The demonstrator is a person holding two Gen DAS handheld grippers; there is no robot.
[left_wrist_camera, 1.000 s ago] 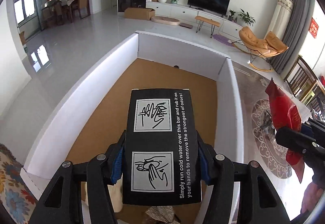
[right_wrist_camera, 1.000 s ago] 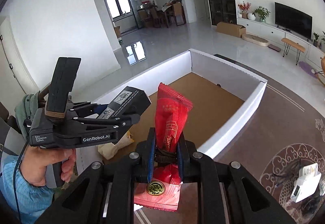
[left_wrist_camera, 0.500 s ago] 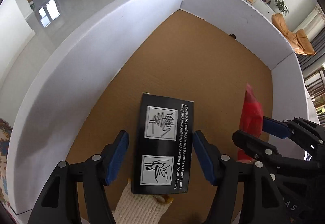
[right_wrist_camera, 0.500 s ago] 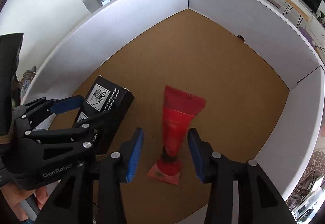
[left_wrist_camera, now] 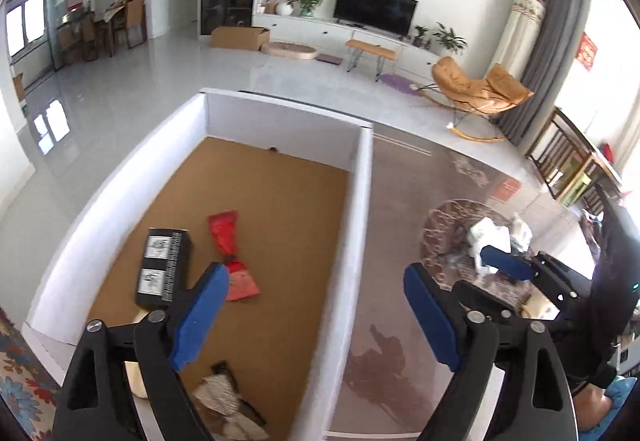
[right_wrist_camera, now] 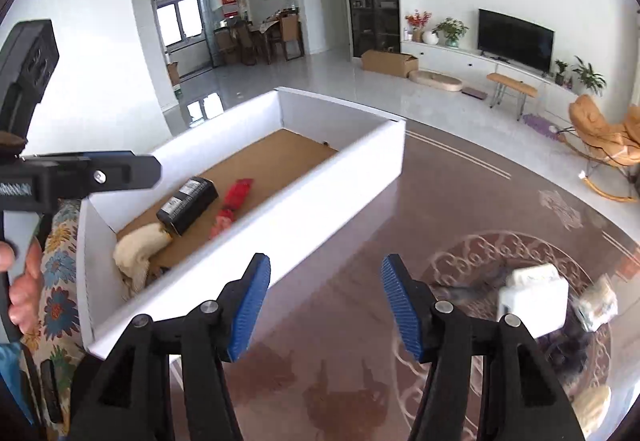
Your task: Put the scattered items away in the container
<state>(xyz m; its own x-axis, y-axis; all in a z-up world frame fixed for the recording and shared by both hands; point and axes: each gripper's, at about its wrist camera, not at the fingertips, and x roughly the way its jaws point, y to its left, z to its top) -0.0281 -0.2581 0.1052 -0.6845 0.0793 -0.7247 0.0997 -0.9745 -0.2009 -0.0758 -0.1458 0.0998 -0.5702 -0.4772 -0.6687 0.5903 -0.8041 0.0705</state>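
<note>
Motion blur smears the white items (right_wrist_camera: 534,299) on the rug at four o'clock of the right view; a crumpled cloth (left_wrist_camera: 224,405) at six o'clock of the left view, half behind a finger, is too blurred to identify.

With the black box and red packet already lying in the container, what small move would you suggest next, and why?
Probably carry the right gripper, its jaws opening with nothing between them, toward the white items on the round patterned mat. They lie outside the container, while the black box and red packet are inside.
</note>
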